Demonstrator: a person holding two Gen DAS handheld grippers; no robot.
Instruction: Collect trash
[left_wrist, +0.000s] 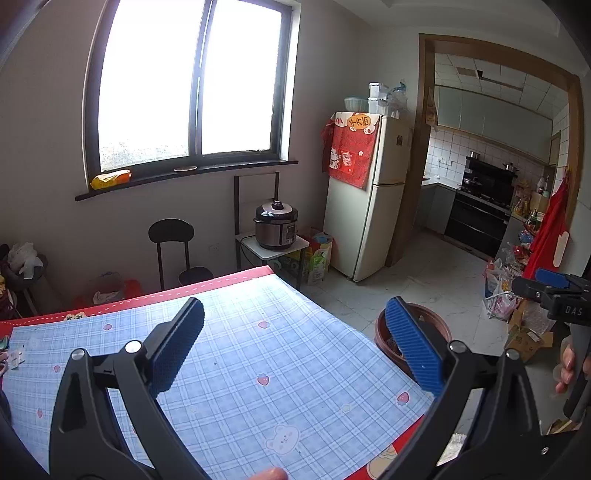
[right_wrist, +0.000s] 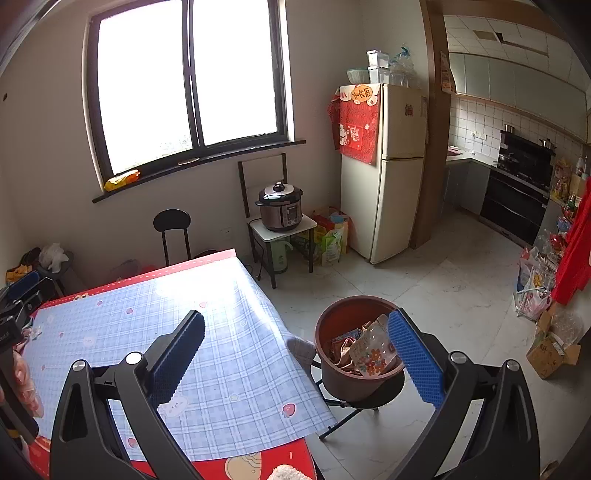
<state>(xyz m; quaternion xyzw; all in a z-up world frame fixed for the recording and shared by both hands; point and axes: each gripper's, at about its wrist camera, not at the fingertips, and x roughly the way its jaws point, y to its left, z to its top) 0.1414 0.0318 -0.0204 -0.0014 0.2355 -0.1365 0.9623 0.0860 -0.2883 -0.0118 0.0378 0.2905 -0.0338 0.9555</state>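
A brown round bin (right_wrist: 351, 384) stands on a black stool just right of the table, with crumpled wrappers and a clear flowered packet (right_wrist: 369, 350) inside. My right gripper (right_wrist: 297, 354) hovers open and empty above the table's right edge, its right finger over the bin. My left gripper (left_wrist: 295, 343) is open and empty over the blue plaid tablecloth (left_wrist: 258, 406). Behind its right finger the bin (left_wrist: 436, 325) is partly hidden. Small paper scraps (left_wrist: 14, 358) lie at the cloth's far left edge. Each gripper shows at the other view's side: the right gripper (left_wrist: 543, 282), the left gripper (right_wrist: 27, 288).
A cream fridge (right_wrist: 384, 177) stands past the table, beside a pressure cooker (right_wrist: 280, 206) on a small stand and a black chair (right_wrist: 171, 225). Bags and cardboard boxes (right_wrist: 550, 350) crowd the floor at right. White tiled floor lies open toward the kitchen doorway.
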